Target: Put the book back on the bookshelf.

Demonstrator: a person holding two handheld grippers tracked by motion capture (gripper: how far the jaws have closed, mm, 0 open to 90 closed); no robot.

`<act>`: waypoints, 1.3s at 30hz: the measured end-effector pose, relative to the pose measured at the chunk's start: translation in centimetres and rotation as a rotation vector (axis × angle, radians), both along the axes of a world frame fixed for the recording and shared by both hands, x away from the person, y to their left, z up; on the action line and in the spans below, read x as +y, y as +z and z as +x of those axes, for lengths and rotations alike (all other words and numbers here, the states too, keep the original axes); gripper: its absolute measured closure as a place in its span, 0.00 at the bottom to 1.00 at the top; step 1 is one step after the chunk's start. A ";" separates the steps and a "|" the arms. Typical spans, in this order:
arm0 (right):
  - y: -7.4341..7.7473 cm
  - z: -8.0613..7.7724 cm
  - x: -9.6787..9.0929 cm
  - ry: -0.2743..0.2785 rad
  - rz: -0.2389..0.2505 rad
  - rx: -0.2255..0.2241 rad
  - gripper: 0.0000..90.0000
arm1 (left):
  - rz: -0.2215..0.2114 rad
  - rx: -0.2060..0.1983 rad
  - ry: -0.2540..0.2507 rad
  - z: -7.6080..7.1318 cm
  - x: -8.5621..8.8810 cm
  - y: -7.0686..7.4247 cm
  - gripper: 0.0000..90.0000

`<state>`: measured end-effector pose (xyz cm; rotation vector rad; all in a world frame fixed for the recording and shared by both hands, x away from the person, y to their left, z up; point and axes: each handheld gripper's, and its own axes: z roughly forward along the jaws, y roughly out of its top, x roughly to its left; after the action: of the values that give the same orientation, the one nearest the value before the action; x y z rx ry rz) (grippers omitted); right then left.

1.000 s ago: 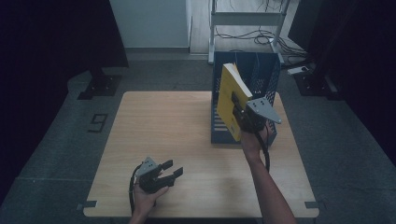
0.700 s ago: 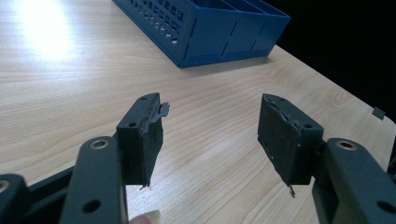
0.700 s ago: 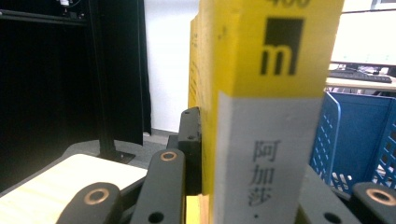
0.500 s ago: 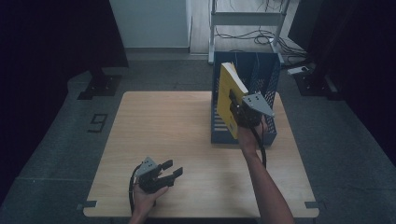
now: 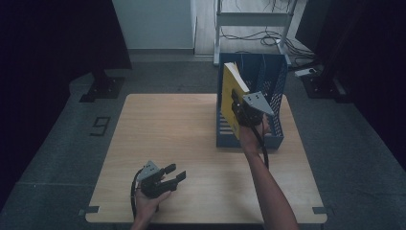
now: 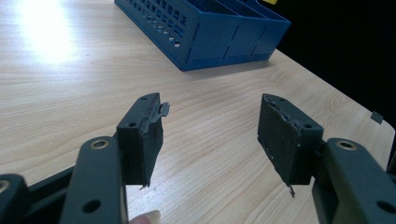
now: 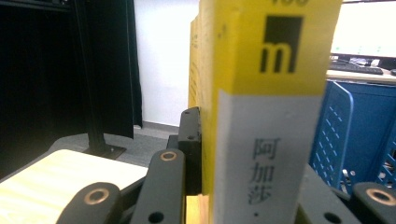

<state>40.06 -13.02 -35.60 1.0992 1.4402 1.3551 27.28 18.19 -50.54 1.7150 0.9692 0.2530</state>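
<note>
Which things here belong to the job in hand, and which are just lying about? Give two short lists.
In the job:
right gripper, shut on the book
yellow book
blue file rack

Just about:
left gripper, open, holding nothing
table
metal frame behind
cables on the floor

I read the yellow book's (image 7: 261, 93) spine in the right gripper view: a black square logo bearing a lowercase "m", and below it, on the grey band, the Chinese characters 阿加莎. Digits above the logo are cut off. On the floor (image 5: 72, 143), a marking reads "9".
</note>
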 end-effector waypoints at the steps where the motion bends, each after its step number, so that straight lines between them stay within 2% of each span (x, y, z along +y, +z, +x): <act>1: 0.0 0.2 0.1 -0.001 0.001 0.001 0.83 | -0.001 0.000 0.001 0.0 0.0 0.0 0.45; 23: -1.0 2.8 1.0 -0.038 -0.005 0.036 0.83 | 0.001 0.001 0.002 0.0 0.1 0.0 0.45; 39: -1.2 4.4 1.1 -0.068 -0.012 0.044 0.83 | 0.000 0.001 0.005 0.0 0.3 0.0 0.45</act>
<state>44.44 -11.88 -36.78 1.1663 1.4278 1.2797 27.29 18.44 -50.56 1.7127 0.9738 0.2552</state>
